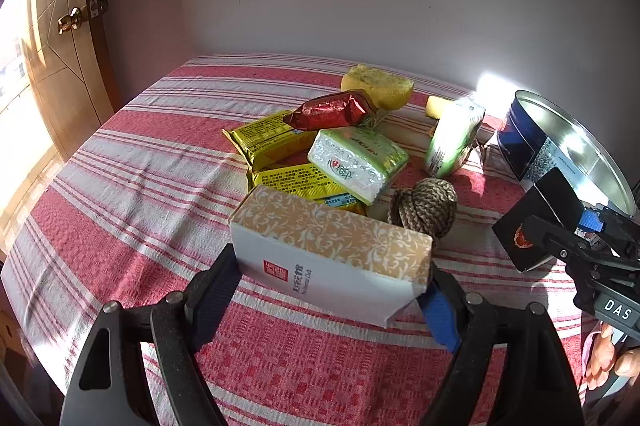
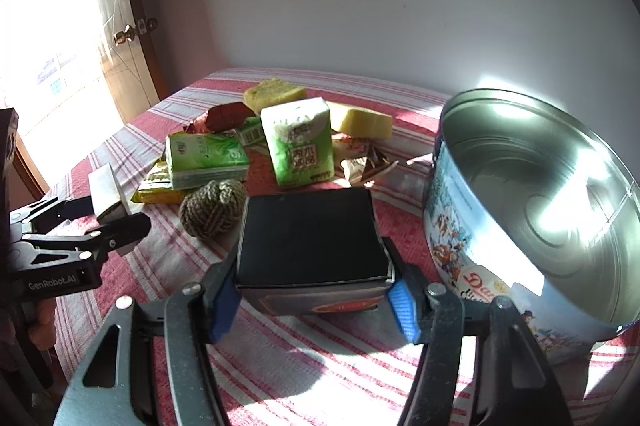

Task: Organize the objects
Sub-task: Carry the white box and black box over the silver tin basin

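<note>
A round metal tin [image 2: 532, 209] is stood open on the striped surface [image 1: 120, 185], and nothing is seen inside it. A black box [image 2: 310, 238] is gripped by the right gripper [image 2: 312, 300] just beside the tin. A gold-and-white box [image 1: 332, 250] is clamped by the left gripper [image 1: 336, 290], near packets [image 1: 358, 161] and a rope ball [image 1: 424, 205].

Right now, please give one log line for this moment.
left hand-held gripper: shut on gold-patterned box | right hand-held gripper: shut on black box | round tin: open, empty
</note>
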The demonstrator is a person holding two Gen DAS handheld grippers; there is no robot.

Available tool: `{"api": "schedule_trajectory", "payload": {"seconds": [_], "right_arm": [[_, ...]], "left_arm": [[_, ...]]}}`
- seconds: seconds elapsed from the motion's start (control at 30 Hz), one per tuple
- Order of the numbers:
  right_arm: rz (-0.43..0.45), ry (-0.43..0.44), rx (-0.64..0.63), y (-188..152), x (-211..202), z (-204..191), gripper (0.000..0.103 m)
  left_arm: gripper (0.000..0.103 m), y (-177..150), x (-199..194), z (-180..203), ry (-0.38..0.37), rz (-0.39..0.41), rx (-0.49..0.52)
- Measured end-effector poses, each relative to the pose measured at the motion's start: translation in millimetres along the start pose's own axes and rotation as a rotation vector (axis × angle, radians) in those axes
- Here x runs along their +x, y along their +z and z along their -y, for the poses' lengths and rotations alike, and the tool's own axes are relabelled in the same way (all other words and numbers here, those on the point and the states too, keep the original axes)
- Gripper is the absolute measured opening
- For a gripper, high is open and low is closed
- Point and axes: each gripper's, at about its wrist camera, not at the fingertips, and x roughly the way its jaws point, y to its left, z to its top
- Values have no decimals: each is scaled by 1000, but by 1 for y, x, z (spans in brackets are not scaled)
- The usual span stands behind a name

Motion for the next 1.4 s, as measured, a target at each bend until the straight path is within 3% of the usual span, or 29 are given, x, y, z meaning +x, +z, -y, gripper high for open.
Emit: {"api": "schedule_trajectory", "payload": {"seconds": [0.2,0.53,0.8,1.03,1.4], "right_arm": [[204,15,50,11,-51,4,64],[358,-166,115,14,-107,48,64],[397,-387,216,8,-135,111,64],[398,-542,284,-5,-131,147,64],[342,-599,276,-6,-105,162,64]], "left_arm": [[84,16,-22,20,34,91,56],[84,50,-39,90,-66,200,147],[84,67,-32,151,-156,243,213],[84,75,-10,191,-200,241,253],[84,82,42,232,-242,166,273]]}}
